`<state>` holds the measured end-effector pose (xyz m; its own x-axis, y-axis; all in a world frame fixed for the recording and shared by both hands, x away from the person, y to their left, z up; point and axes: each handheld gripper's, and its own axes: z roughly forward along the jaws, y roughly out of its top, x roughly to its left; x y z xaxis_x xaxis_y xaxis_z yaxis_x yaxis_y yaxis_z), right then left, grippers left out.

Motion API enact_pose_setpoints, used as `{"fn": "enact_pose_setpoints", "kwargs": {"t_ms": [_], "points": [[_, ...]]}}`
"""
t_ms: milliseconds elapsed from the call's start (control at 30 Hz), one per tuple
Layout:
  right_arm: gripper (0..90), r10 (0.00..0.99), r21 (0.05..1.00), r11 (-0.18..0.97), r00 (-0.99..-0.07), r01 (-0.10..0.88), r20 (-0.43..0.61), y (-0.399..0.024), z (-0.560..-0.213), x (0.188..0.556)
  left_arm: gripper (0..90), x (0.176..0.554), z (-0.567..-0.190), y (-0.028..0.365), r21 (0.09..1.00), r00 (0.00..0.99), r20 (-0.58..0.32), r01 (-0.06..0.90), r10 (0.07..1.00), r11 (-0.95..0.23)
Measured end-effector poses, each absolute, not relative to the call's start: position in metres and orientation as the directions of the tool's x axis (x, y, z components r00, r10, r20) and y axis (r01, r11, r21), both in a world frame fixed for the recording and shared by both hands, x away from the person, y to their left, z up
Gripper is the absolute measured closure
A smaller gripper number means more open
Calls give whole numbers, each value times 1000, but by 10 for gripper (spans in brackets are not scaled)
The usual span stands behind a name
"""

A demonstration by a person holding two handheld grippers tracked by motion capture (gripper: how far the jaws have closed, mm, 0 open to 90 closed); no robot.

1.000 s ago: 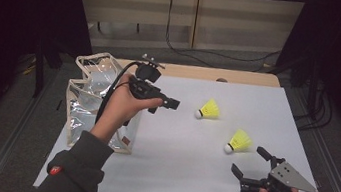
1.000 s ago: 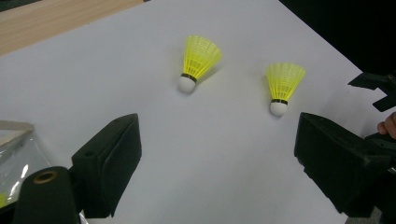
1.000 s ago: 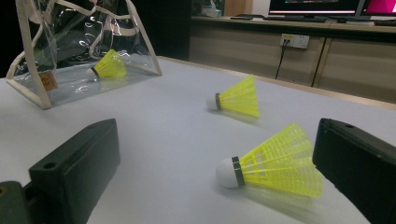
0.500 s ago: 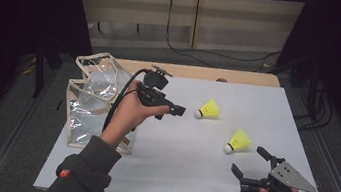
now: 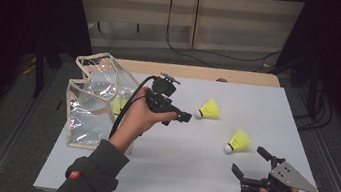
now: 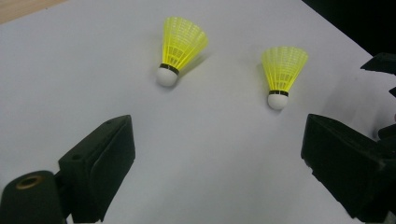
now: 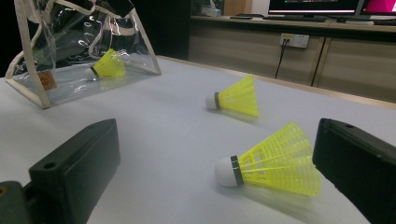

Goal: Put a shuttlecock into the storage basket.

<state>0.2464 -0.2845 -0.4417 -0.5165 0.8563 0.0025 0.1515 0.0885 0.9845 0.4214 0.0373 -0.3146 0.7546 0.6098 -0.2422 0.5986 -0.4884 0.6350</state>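
Claws: my left claw (image 5: pixel 186 118), jaws just widened, gapes empty near far shuttlecock (image 5: pixel 208 110); right claw (image 5: pixel 250 162) gapes empty beside near shuttlecock (image 5: pixel 238 141).

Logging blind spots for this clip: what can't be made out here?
- High view: the shuttlecock in the bag is a yellow smear behind the glary clear wall of the bag.
- High view: the left gripper has its near jaw partly covered by the hand.
- Right gripper view: the bag's tag is too small to read.
- Left gripper view: the right gripper is cut off by the edge.
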Motion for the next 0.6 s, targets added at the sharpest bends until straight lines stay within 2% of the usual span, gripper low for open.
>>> {"fn": "enact_pose_setpoints", "kwargs": {"t_ms": [600], "points": [[8,855,984,88,-518,153,4,-284,-442,246,97,419,-329,24,641,765,-239,587,598,-495]]}}
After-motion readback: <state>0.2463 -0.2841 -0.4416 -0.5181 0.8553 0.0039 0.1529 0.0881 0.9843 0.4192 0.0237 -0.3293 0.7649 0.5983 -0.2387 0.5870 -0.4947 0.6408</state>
